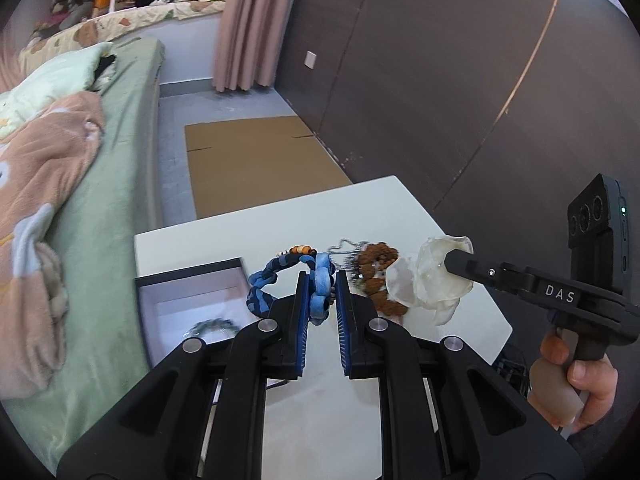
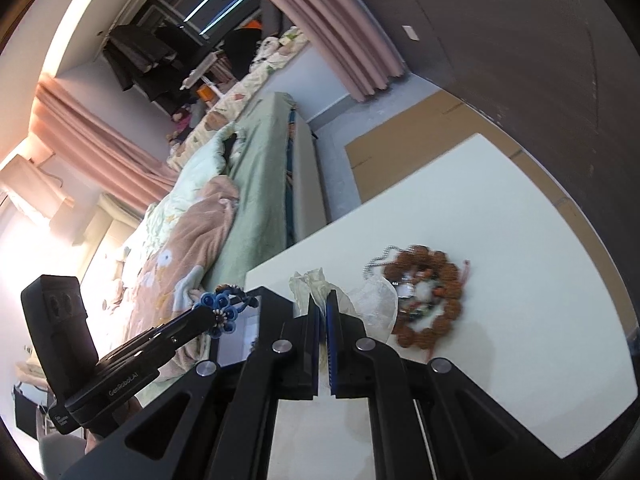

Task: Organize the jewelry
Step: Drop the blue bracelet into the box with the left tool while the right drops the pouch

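My left gripper (image 1: 322, 286) is shut on a blue bead-and-cord bracelet (image 1: 318, 280), held above the white table (image 1: 280, 408) just right of an open box (image 1: 188, 300). The bracelet also shows in the right wrist view (image 2: 224, 312), at the tip of the left gripper (image 2: 208, 318). My right gripper (image 2: 323, 308) is shut on a thin translucent white pouch (image 2: 312, 284), which also shows in the left wrist view (image 1: 432, 280) on the right gripper (image 1: 456, 264). A brown bead bracelet (image 2: 428, 304) and a silver ball chain (image 2: 380, 260) lie on the table.
The box holds a dark beaded piece (image 1: 212, 326). A bed with green sheet (image 1: 108, 200) and blankets runs along the table's left side. Flattened cardboard (image 1: 260, 160) lies on the floor beyond. A dark wall (image 1: 460, 80) stands to the right.
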